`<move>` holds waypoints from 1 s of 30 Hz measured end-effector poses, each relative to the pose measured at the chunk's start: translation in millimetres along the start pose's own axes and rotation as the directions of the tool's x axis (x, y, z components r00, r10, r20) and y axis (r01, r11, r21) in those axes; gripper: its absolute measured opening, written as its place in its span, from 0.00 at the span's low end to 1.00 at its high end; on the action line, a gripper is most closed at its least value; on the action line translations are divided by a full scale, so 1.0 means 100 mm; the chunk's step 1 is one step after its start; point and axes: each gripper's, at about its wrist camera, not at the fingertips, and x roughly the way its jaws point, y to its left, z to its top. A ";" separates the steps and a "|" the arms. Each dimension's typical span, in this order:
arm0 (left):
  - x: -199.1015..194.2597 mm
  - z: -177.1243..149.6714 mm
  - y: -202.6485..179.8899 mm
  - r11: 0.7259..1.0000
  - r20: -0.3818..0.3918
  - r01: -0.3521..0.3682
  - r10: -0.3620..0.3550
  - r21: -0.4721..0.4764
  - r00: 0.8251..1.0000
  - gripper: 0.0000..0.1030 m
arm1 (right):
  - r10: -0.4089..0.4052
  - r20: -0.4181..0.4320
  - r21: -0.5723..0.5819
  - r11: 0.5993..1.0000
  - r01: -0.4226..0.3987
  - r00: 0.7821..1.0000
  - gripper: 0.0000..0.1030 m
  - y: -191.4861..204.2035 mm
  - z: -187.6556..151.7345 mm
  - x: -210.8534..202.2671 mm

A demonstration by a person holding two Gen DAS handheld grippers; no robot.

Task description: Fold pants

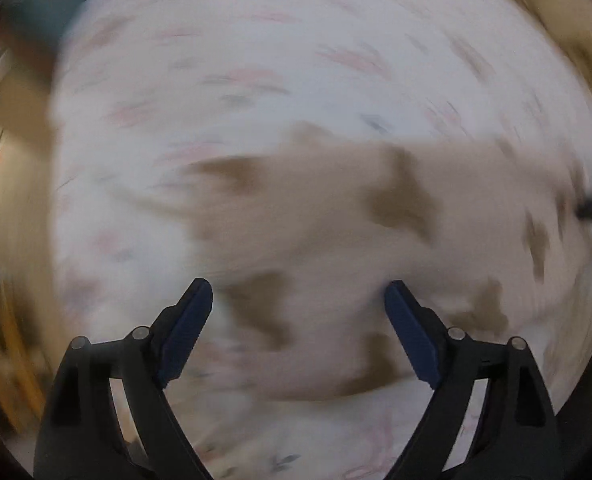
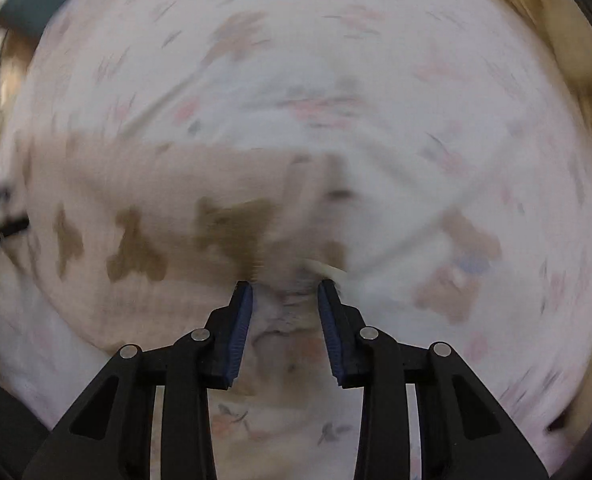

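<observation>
Pants (image 1: 335,216) lie on flowered sheet (image 1: 256,60), no container visible

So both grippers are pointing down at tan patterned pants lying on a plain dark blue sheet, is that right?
Not quite. The sheet is white with small pink and grey prints, not plain dark blue; both wrist views show it. The rest holds: the left gripper and right gripper point down at the tan patterned pants.
</observation>
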 end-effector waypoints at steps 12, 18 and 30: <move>0.06 -0.01 0.54 0.947 0.132 0.107 -0.069 -0.303 0.989 0.89 | 0.227 0.153 0.426 0.863 -0.271 0.962 0.88 -0.60 0.21 -0.09; 0.17 -0.06 0.09 0.991 0.094 0.100 -0.091 -0.086 0.991 0.89 | 0.259 0.030 0.312 0.915 -0.255 0.965 0.88 -0.26 0.18 0.17; 0.22 -0.01 -0.20 0.983 0.069 0.174 -0.177 0.054 0.982 0.33 | 0.168 0.019 0.130 0.977 -0.169 0.986 0.60 0.04 0.10 0.27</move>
